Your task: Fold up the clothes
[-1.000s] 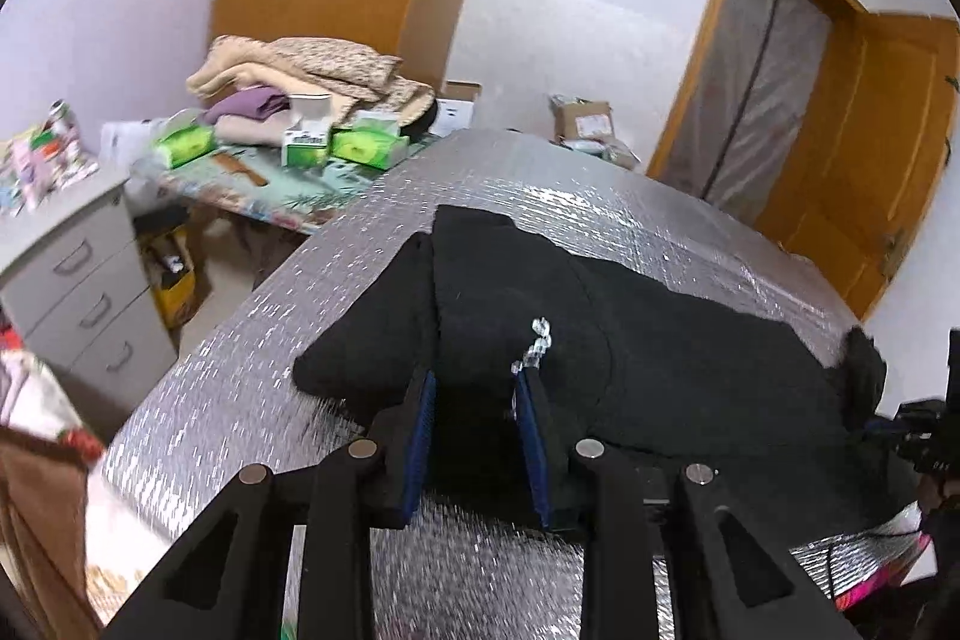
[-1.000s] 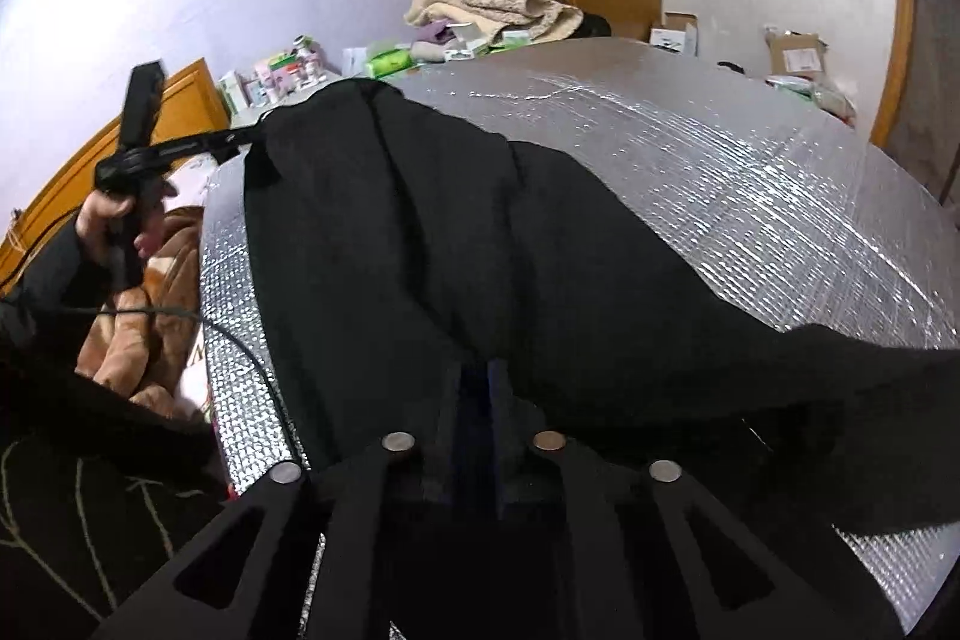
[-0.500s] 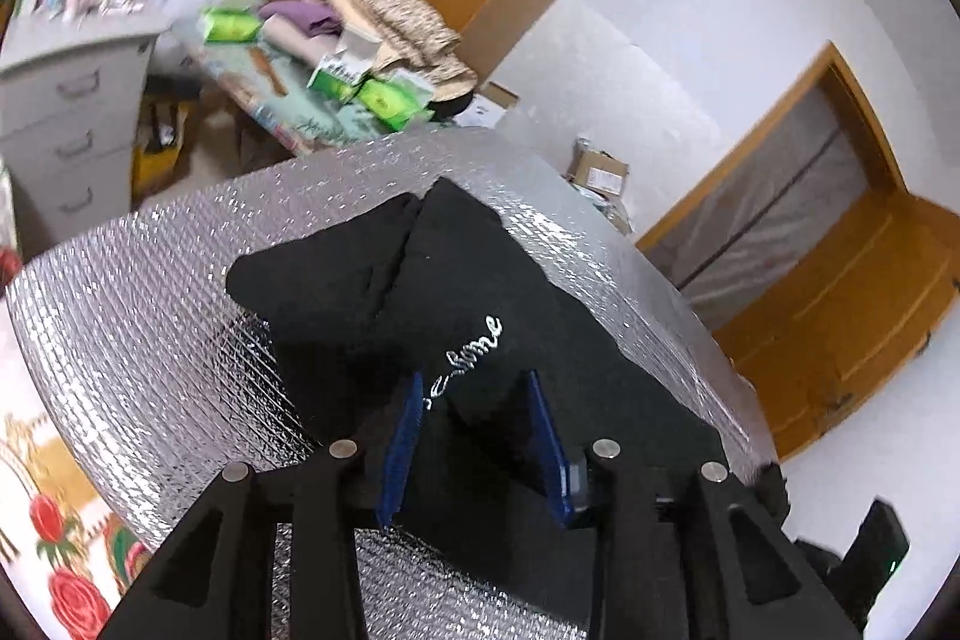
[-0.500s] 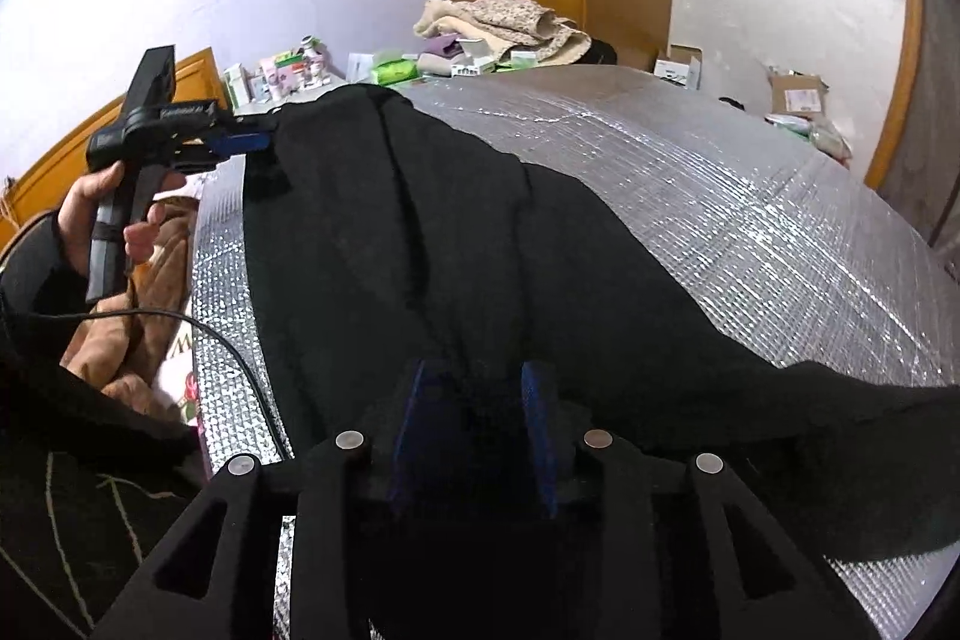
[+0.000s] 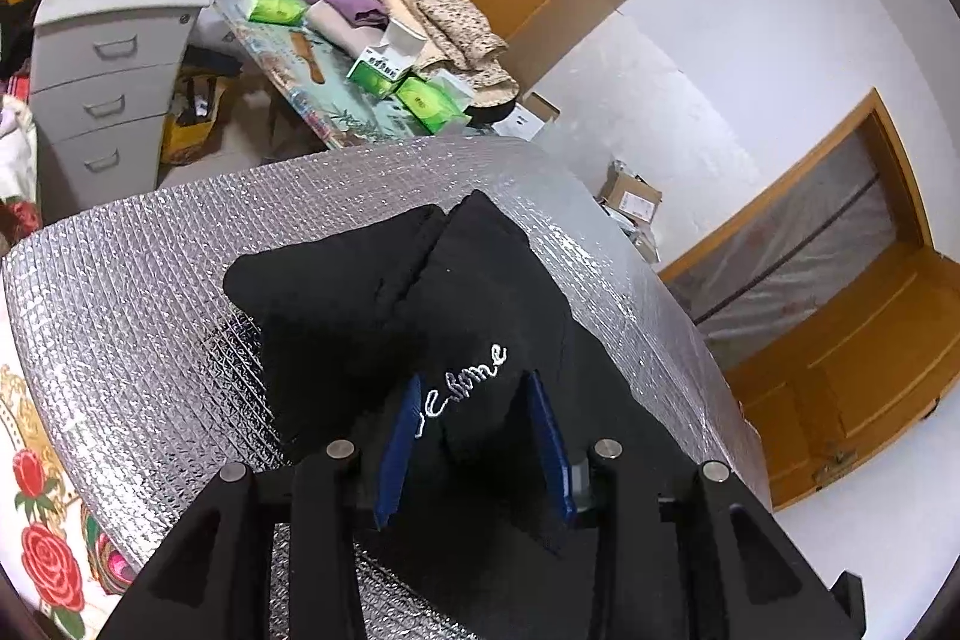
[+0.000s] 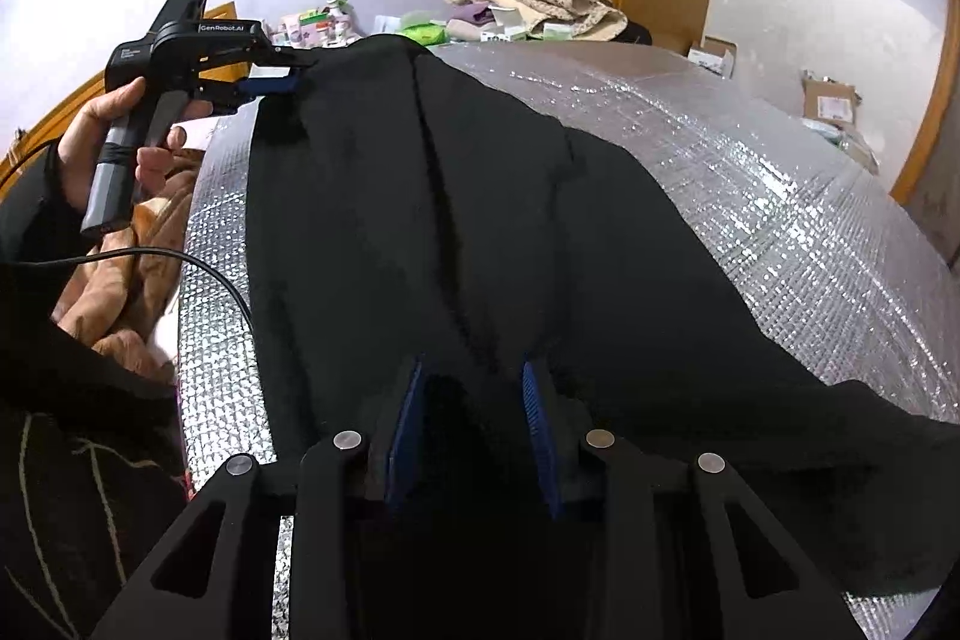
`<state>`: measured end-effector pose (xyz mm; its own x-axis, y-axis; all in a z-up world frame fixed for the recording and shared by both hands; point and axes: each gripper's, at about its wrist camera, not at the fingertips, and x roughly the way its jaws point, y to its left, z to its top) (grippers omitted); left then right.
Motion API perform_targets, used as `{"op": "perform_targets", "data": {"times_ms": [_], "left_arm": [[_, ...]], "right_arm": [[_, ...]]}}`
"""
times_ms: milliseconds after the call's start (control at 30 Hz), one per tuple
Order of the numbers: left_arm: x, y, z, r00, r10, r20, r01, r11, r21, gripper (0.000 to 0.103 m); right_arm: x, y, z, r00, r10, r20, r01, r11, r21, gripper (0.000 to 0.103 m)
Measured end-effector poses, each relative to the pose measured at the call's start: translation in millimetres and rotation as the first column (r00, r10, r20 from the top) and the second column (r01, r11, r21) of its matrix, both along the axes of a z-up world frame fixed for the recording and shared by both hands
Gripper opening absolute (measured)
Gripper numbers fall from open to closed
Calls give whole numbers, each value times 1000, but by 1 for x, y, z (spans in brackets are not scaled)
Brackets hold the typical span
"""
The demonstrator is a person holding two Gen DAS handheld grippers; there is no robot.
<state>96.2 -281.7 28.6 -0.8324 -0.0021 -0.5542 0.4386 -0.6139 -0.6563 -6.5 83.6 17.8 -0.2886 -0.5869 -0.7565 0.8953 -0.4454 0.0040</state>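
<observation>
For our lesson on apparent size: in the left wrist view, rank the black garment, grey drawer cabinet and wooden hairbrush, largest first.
1. black garment, though nearest the camera
2. grey drawer cabinet
3. wooden hairbrush

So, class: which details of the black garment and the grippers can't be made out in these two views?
- Left wrist: embroidered word on black garment, its start hidden by a fold.
- Right wrist: garment's near hem, behind right gripper.
- Right wrist: left gripper, pad contact too small to see.
</observation>
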Motion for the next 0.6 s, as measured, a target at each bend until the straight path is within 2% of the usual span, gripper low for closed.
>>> {"op": "perform_targets", "data": {"times_ms": [33,67,100,133,233,400,500,600], "left_arm": [[-1,-2,0,1000,4,-1,-4,1000,16,35],[-3,-4,-1,1000,5,-4,-4,1000,28,28],[-6,-5,1,1000,-4,2,4,1000,27,12],[-9,-6,4,1000,-12,9,12,1000,13,8],[-20,-4,25,998,-54,-26,53,997,-52,5],[-23,-3,77,976,-127,-175,96,980,-174,4],[-10,-12,79,972,-144,-188,100,968,-228,4],[4,-27,51,986,-106,-128,81,978,-191,4]], "right_arm": [[0,0,0,1000,-1,6,1,1000,1,33],[-1,0,0,1000,-6,6,6,1000,0,26],[-2,1,1,1000,-19,1,19,1000,-1,20],[-3,2,1,1000,-30,0,30,1000,-3,10],[-6,8,8,999,-51,7,51,998,-42,6],[2,11,36,999,-41,-27,37,993,-114,5],[19,8,54,998,27,-53,-35,987,-157,4],[33,-2,49,995,95,-34,-99,983,-157,4]]}}
